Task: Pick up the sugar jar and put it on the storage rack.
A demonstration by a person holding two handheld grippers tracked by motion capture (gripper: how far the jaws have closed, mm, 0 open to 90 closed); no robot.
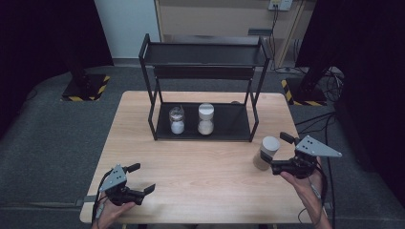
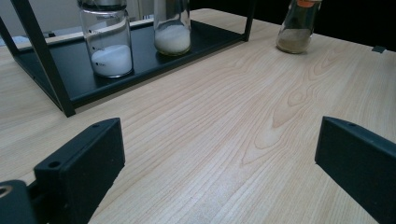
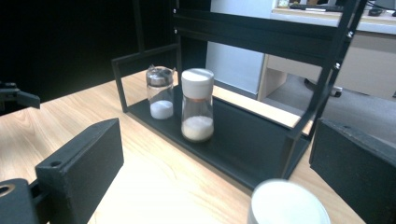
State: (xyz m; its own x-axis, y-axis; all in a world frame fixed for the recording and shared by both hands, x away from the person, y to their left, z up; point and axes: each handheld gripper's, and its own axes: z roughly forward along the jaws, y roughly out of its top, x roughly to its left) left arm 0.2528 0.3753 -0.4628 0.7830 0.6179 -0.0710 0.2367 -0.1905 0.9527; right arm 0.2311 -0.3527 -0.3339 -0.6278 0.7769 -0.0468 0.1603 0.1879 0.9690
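In the high view, the jar with the pale lid (image 1: 266,152) stands upright on the table (image 1: 200,162), outside the black rack (image 1: 203,90), just beside the right gripper (image 1: 282,152), on its left. The jaws are wide apart and hold nothing.

In the left gripper view, the left gripper (image 2: 219,163) is open and empty, and this jar (image 2: 297,28) is far across.

In the right gripper view, the lid (image 3: 287,203) sits low between the open jaws, so the right hand is nearer.

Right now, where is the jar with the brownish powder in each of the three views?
High view: jar with brownish powder, right of centre, beside the right gripper.
Left gripper view: top right.
Right gripper view: its white lid at bottom edge.
Shared landmark: black rack.
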